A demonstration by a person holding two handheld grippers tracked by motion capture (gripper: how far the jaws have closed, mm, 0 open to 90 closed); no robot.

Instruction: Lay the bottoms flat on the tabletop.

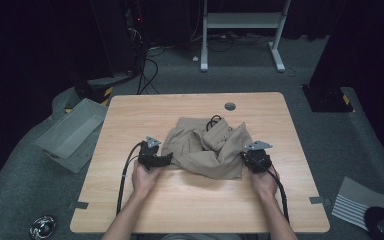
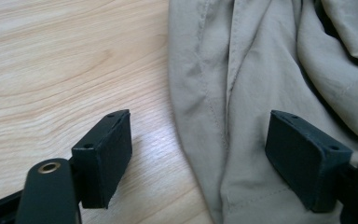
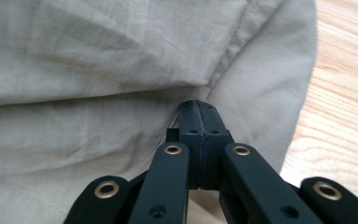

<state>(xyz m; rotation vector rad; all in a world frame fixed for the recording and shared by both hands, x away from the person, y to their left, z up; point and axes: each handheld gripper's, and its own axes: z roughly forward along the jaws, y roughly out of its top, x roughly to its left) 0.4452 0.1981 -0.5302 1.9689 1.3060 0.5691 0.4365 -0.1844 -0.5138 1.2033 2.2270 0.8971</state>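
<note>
- Khaki garment (image 1: 207, 147), crumpled in a heap at the middle of the wooden table (image 1: 190, 200), a dark drawstring loop at its far edge. It looks like trousers or shorts, though I cannot tell for sure.
- My left gripper (image 1: 166, 160) sits at the heap's left edge. In the left gripper view (image 2: 198, 158) its jaws stand wide apart and straddle the hem, one pad over bare wood and one over cloth, holding nothing. I judge it is lined up to pinch that edge.
- My right gripper (image 1: 247, 156) is at the near right corner of the heap. In the right gripper view (image 3: 199, 119) the jaws are pressed together with the tips buried in a fold. It appears to grip cloth, probably to anchor that corner for spreading.
- Grey bin (image 1: 70, 132) on the floor to the left, well apart.
- No brand, label or readable writing found on cloth or grippers.
</note>
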